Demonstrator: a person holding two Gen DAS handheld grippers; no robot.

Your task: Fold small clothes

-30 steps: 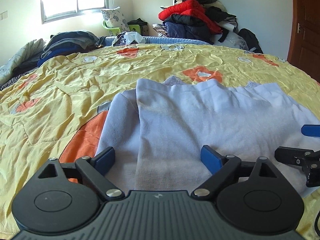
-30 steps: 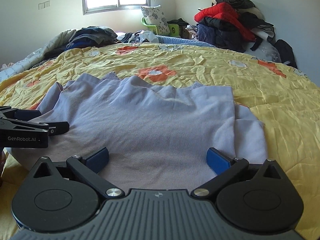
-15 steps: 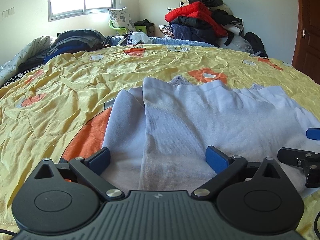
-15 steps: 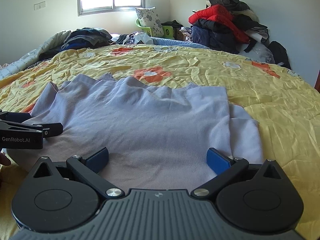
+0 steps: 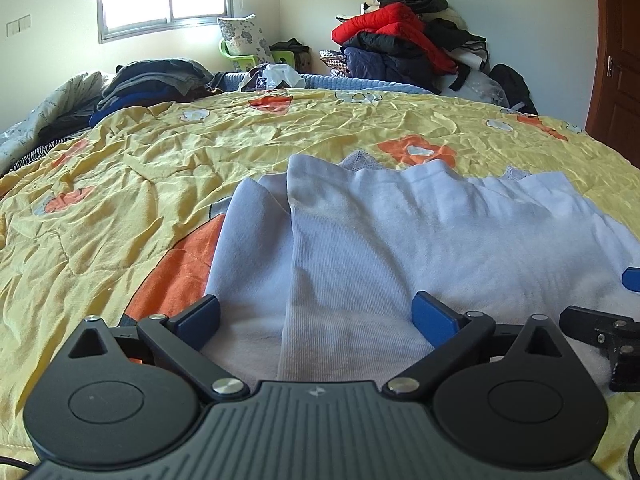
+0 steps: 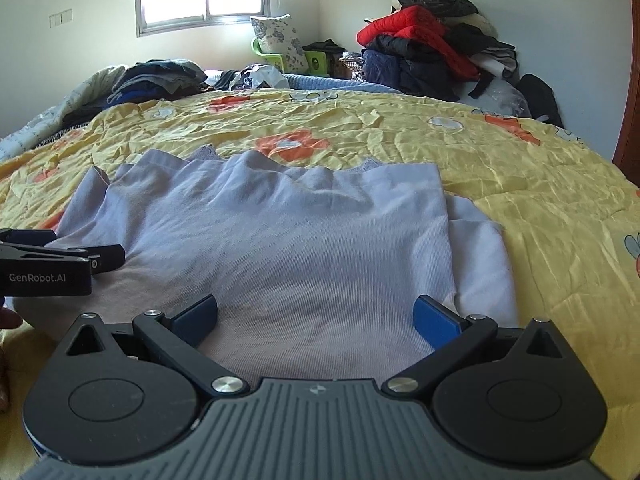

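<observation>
yellow quilt (image 5: 160,184), lavender garment (image 5: 400,248) on it

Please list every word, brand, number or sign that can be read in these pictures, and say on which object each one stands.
"GenRobot.AI": white letters on the black side of the left gripper, seen in the right wrist view.
A small round logo without letters sits on the ribbed grey body of each gripper.
The plastic bag behind the bed carries a dark mark, too small to read.
No other text is visible.
</observation>
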